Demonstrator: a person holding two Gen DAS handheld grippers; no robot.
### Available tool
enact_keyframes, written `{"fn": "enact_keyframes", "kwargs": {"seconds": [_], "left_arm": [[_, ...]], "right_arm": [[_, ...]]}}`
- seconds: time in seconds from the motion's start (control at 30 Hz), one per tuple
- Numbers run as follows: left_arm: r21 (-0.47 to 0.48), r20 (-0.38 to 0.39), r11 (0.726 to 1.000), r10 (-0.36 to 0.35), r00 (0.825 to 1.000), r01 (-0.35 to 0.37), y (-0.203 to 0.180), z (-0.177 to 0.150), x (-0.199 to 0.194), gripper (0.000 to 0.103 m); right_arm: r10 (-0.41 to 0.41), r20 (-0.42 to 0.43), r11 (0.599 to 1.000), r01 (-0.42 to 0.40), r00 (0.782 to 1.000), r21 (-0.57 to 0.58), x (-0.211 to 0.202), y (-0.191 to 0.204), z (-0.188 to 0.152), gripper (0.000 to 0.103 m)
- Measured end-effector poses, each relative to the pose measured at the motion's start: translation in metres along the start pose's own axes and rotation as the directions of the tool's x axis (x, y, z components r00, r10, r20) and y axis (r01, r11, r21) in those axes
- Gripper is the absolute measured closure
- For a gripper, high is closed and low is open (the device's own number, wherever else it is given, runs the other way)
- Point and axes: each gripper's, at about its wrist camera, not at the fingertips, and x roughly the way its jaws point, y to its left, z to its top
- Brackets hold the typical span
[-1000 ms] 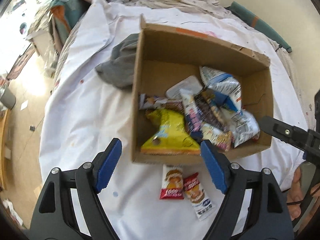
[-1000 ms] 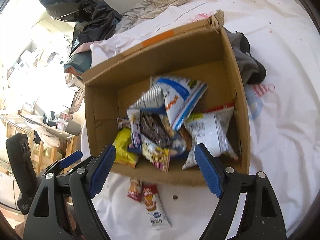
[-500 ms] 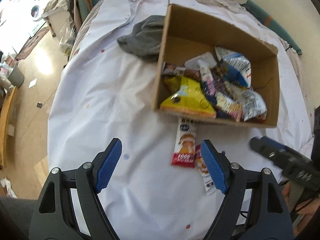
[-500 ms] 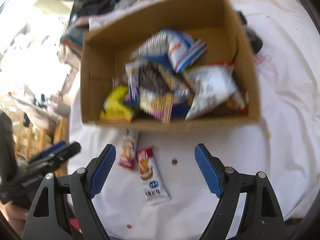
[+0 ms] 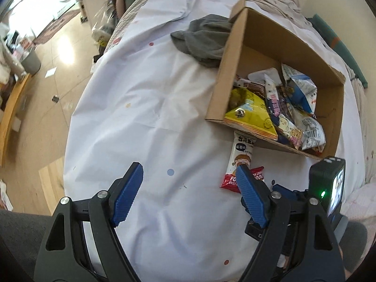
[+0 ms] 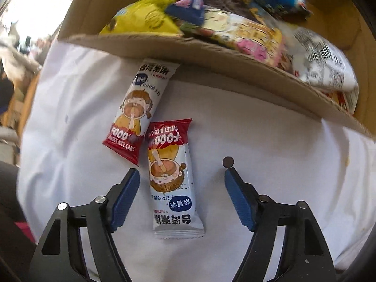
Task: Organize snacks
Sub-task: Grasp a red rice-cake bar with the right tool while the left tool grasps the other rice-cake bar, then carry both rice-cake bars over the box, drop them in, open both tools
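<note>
Two rice cake packets lie on the white sheet (image 6: 270, 129), just near of the cardboard box (image 6: 211, 56). Nearer packet (image 6: 172, 178) sits between the fingers of the right gripper (image 6: 182, 176), closer to the left finger; jaws wide open, gripping nothing, no contact visible. Farther packet (image 6: 137, 108) lies left of it, red ends overlapping, its far end tucked under the box's near wall. Box is full of snack bags: yellow bag (image 5: 250, 115) at the near left, blue-white bag (image 5: 302, 91) farther right. Left gripper (image 5: 189, 174) hangs over bare sheet left of the packets, jaws wide open, empty. Grey cloth (image 5: 204, 40) touches the box's far-left side.
</note>
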Motion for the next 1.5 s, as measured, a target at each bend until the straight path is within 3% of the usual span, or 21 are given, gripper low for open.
{"fn": "enact_keyframes", "kwargs": {"seconds": [0.07,0.2,0.37,0.6,0.83,0.97,1.03,1.1,1.17,1.23,1.5], "left_arm": [[-0.015,-0.007,1.0,-0.005,1.0,0.005,0.001,0.001,0.002,0.025],[-0.008,-0.01,1.0,-0.004,1.0,0.004,-0.004,0.001,0.004,0.025],[0.016,-0.029,0.999,-0.041,0.999,0.041,-0.015,-0.002,0.01,0.025],[0.081,-0.074,0.996,-0.04,0.996,0.046,-0.037,-0.011,0.033,0.025],[0.259,-0.116,0.966,0.028,0.993,0.003,-0.086,-0.026,0.077,0.025],[0.283,-0.116,0.959,0.04,0.992,-0.006,-0.095,-0.024,0.091,0.026],[0.281,-0.112,0.96,0.027,0.993,0.006,-0.098,-0.021,0.097,0.033],[0.276,-0.127,0.96,0.0,0.992,0.035,-0.102,-0.019,0.105,0.05],[0.278,-0.137,0.96,0.006,0.991,0.033,-0.104,-0.018,0.113,0.054],[0.294,-0.111,0.956,0.03,0.993,0.004,-0.106,-0.019,0.115,0.077],[0.26,-0.154,0.965,0.062,0.986,-0.021,-0.089,-0.025,0.11,0.077]], "right_arm": [[-0.036,0.003,0.999,0.036,0.999,-0.035,0.001,0.006,0.0,0.039],[-0.043,0.007,0.996,0.043,0.999,-0.074,-0.001,0.01,-0.003,0.07],[0.013,-0.014,0.997,-0.014,1.0,-0.078,-0.004,0.005,-0.007,0.07],[0.051,-0.033,0.998,-0.05,0.998,0.044,-0.012,-0.043,-0.023,0.07],[0.047,-0.031,0.988,-0.042,0.998,0.147,-0.016,-0.081,-0.03,0.07],[0.047,-0.023,0.986,-0.043,0.999,0.162,-0.014,-0.074,-0.024,0.07],[0.053,-0.017,0.983,-0.049,0.998,0.174,-0.014,-0.077,-0.023,0.07],[0.06,-0.009,0.98,-0.057,0.998,0.189,-0.015,-0.075,-0.021,0.07],[0.062,-0.005,0.979,-0.06,0.998,0.195,-0.016,-0.076,-0.022,0.07],[0.065,-0.003,0.979,-0.063,0.998,0.192,-0.019,-0.079,-0.028,0.07],[0.064,0.006,0.982,-0.064,0.998,0.179,-0.016,-0.074,-0.03,0.07]]}}
